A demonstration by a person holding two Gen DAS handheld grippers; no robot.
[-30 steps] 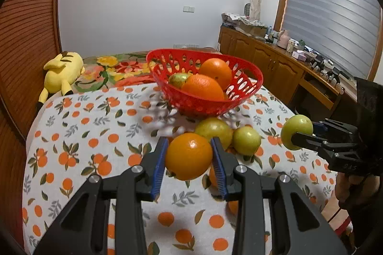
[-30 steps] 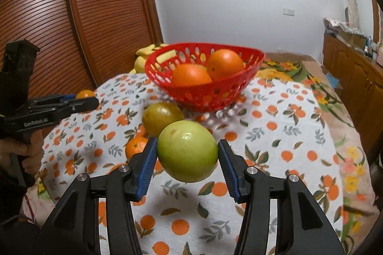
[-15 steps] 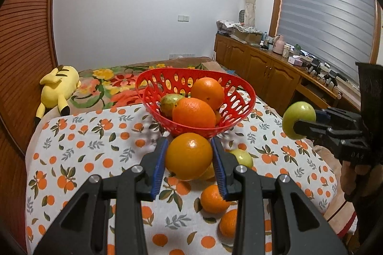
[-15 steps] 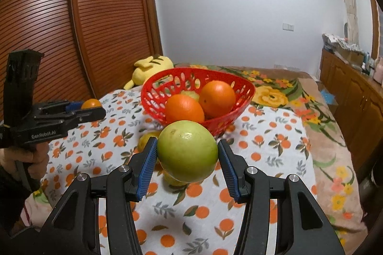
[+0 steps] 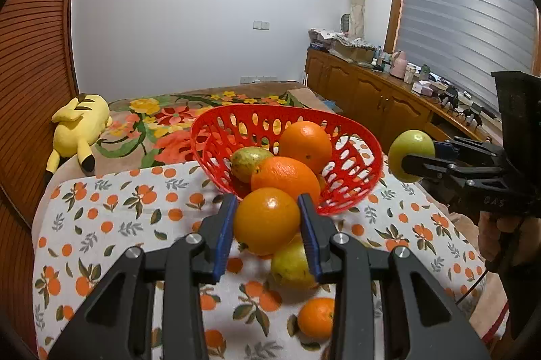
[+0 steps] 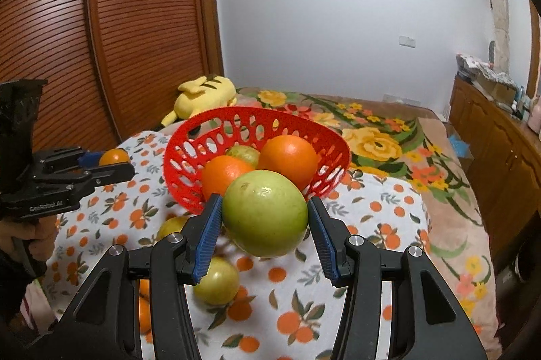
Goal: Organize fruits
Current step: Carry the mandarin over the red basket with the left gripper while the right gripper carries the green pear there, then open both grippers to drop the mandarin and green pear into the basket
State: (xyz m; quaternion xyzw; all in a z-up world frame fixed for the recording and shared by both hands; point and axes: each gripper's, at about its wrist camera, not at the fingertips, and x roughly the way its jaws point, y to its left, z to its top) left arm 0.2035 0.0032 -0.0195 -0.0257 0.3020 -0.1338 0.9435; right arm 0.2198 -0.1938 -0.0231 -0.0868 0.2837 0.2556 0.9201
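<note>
L gripper clamped an orange, R gripper squeezed a green fruit, both held near the red basket. Round, firm, prob slippery w/ smooth skins; grip across the widest middle.

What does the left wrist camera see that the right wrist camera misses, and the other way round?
Only the left wrist view shows the grey slatted window blind and a small orange lying loose on the orange-print tablecloth.

Only the right wrist view shows the brown slatted wardrobe doors head-on.

Both show the red perforated plastic basket of fruit, the yellow plush toy, the left claw shut on a round orange, and the right claw shut on a green round fruit.
</note>
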